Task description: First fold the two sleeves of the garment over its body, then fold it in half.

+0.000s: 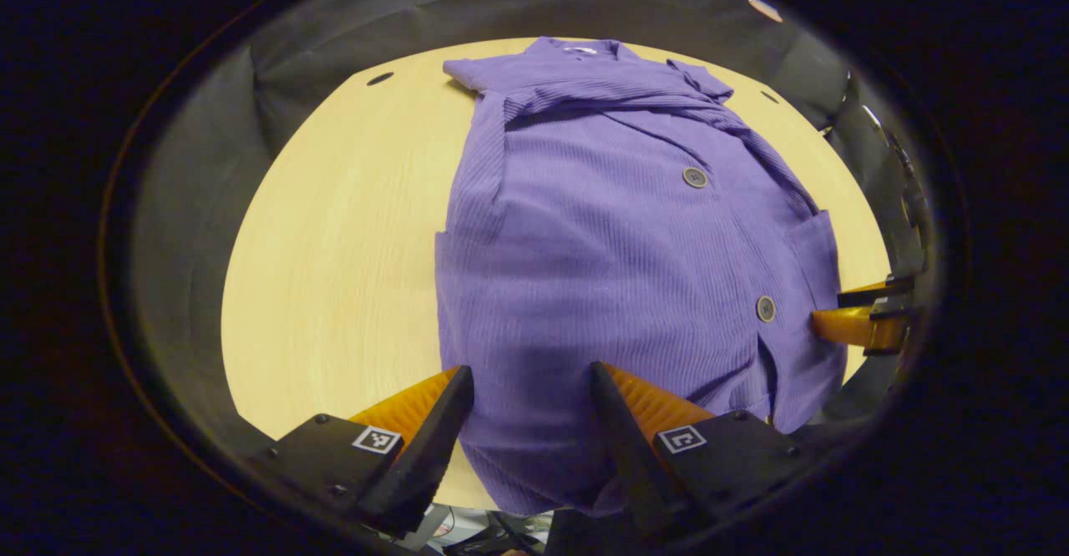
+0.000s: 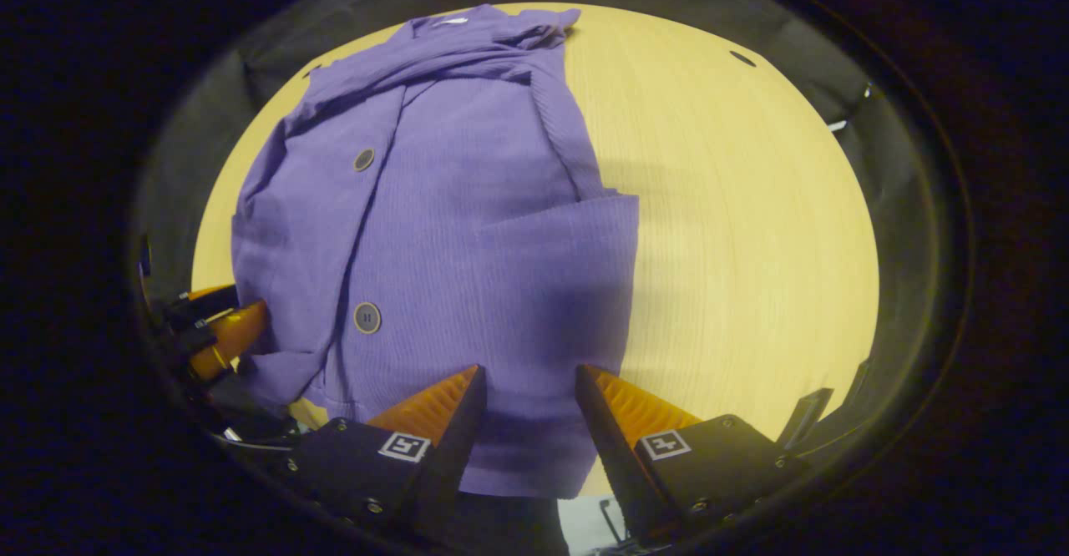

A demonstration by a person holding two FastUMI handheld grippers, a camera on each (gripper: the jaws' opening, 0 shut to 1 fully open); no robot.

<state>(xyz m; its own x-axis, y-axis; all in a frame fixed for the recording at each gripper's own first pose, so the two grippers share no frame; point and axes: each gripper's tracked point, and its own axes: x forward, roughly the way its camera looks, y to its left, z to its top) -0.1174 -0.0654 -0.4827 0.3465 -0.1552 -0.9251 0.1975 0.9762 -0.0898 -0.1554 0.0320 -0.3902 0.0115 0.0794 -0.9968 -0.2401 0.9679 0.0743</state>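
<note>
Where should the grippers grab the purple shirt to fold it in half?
Probably the bottom hem of the shirt, one gripper at each near corner, coming from the table's near edge. Both sleeves already look folded in, and the hem hangs slightly over that edge, so fingers could likely slip under it.

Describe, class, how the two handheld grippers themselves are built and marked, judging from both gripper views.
Each gripper, left gripper and right gripper, has two wedge-shaped fingers with ribbed inner faces, tapering forward. Each finger is mounted on a dark block fixed by small screws and carrying a square black-and-white marker tag. No cables or sleeves can be made out.
</note>
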